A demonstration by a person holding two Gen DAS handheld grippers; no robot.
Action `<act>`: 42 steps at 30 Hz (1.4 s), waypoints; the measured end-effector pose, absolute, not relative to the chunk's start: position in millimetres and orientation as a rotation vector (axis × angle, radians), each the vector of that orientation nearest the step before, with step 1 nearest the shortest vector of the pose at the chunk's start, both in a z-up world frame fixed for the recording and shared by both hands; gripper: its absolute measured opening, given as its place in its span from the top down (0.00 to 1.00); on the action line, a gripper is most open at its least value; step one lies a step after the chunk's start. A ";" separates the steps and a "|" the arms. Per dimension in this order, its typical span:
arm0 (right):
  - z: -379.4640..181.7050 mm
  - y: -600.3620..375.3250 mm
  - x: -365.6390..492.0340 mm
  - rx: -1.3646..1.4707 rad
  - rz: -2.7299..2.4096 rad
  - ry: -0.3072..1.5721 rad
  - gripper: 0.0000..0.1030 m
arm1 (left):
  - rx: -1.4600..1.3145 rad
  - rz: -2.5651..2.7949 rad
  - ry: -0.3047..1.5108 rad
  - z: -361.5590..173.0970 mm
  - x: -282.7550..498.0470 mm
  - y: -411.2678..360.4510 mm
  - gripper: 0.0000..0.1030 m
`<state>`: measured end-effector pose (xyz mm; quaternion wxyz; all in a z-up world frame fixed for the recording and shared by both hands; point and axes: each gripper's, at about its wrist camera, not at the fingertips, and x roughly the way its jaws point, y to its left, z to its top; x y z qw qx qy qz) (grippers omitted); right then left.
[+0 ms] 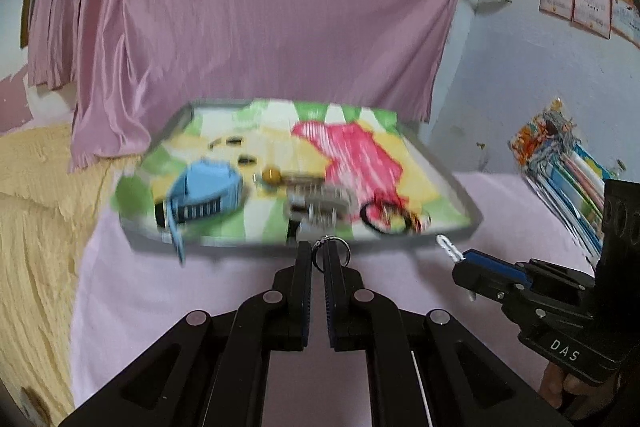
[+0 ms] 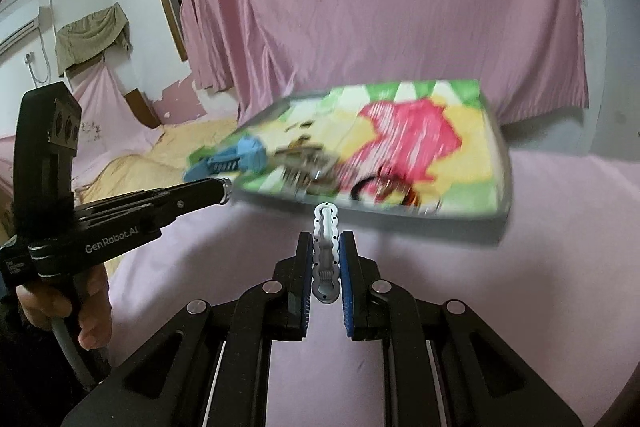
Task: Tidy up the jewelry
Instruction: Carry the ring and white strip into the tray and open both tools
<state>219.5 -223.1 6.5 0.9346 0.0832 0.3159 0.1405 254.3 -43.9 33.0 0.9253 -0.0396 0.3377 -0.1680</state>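
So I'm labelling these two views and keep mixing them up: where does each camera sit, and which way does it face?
Left wrist: on the left gripper, facing the tray; jaws pinch a ring; right gripper at right.
Right wrist: on the right gripper, facing the tray; jaws hold a white clip; left gripper and a hand at left.
Shared: tray, pink curtain.
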 end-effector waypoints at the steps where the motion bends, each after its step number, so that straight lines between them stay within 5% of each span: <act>1: 11.4 -225.0 226.1 0.160 0.281 0.633 0.89 | -0.081 -0.342 0.689 34.6 257.8 -44.7 0.94; 42: -20.2 -287.7 312.2 0.140 0.160 0.822 0.89 | 0.055 -0.447 0.885 1.0 335.3 -147.3 0.94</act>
